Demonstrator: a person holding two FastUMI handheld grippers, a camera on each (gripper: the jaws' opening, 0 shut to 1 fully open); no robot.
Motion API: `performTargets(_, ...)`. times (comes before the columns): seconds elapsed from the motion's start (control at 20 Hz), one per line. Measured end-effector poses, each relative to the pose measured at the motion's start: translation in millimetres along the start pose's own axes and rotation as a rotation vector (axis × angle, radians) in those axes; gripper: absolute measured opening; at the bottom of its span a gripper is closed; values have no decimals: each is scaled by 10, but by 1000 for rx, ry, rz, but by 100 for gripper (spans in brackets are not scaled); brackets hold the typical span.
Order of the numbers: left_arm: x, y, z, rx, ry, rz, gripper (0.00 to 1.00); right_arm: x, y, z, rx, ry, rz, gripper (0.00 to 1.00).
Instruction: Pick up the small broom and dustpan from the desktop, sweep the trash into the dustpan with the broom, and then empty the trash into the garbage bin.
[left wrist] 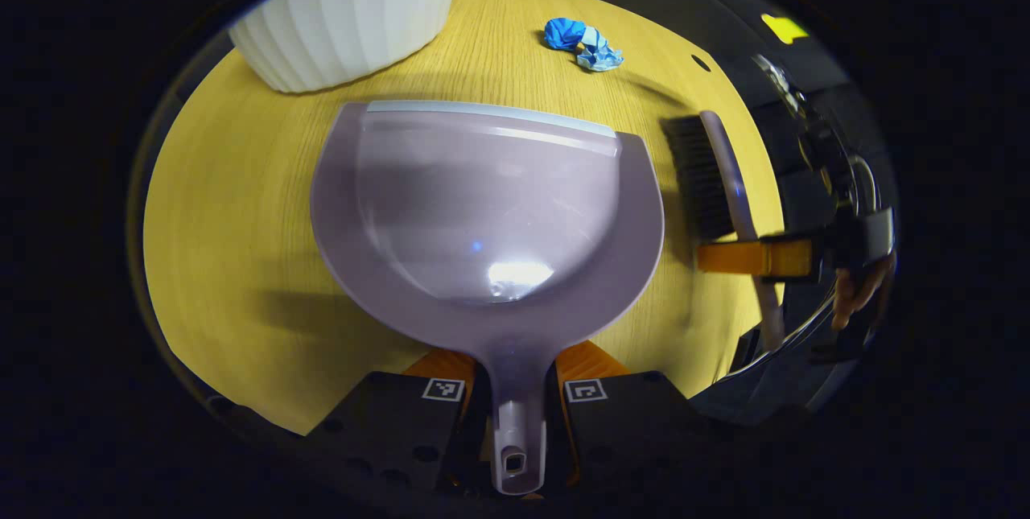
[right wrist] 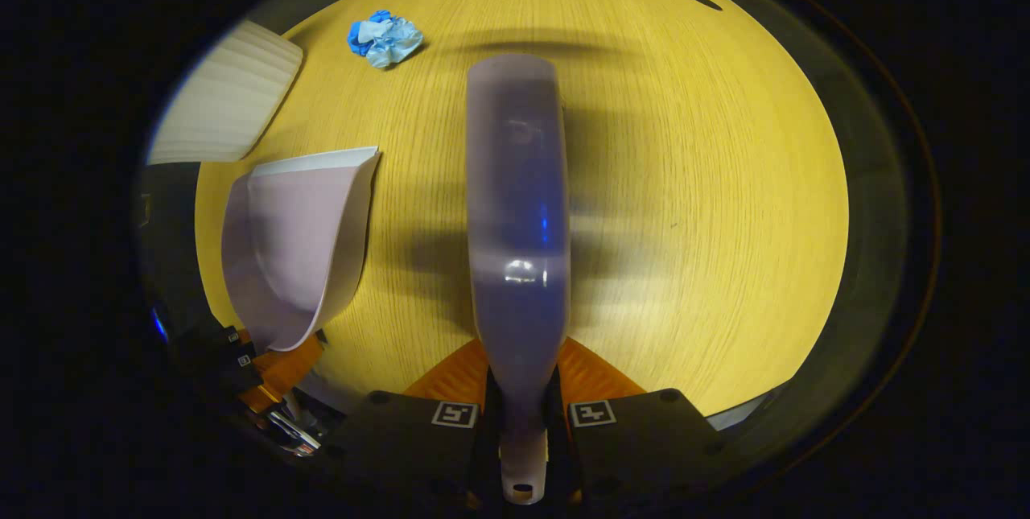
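1. So, the dustpan (left wrist: 483,221) is clamped by its handle between the fingers of the left hand-held gripper (left wrist: 515,398), and the broom (right wrist: 517,213) is pinched by its handle in the right hand-held gripper (right wrist: 521,414). Both are carried over the desk (left wrist: 241,261).
2. The trash, a crumpled blue wad (left wrist: 583,44), is parked on the desk beyond the dustpan's front lip, with the white ribbed garbage bin (left wrist: 346,12) just to the wad's left.
3. The wad looks light, so it could easily be flicked past the dustpan's lip or off the desk if it's swept too hard.
4. Only thin handles are gripped, so the dustpan could get twisted in the fingers when tipped, and the trash spilled beside the bin.
5. The bin's opening is cut off, so what's inside can't be checked.
6. From the right gripper view the bristles are hidden under the broom's back, and the broom is blurred there.
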State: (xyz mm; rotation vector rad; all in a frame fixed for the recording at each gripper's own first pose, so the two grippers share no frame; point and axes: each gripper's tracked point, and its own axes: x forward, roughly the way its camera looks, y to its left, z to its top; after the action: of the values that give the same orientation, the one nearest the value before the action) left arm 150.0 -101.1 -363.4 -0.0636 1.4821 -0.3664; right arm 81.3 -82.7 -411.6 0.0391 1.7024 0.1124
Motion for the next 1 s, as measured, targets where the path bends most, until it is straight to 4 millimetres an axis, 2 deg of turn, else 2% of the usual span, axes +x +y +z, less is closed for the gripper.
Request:
performTargets(0.1,-51,175,64,91,25,19,30,-91,-196,384,-95,-37,-77,27)
performTargets(0.2,-58,342,175,196,46,55,30,-165,-269,772,-126,-64,-106,27)
performTargets(0.4,-130,490,282,330,98,59,29,-191,-222,1472,-191,-97,-119,27)
performTargets(0.55,-165,473,371,372,119,56,29,-128,-77,1855,-281,-90,-139,27)
performTargets(0.6,-171,451,390,390,121,51,29,-110,-32,1945,-311,-85,-145,27)
performTargets(0.8,-128,417,457,430,155,56,29,-25,141,2100,-401,-64,-122,26)
performTargets(0.95,-153,460,554,494,168,68,29,-23,201,2088,-508,-52,-125,26)
performTargets(1.0,-143,475,597,514,168,72,29,-21,211,2019,-567,-38,-127,27)
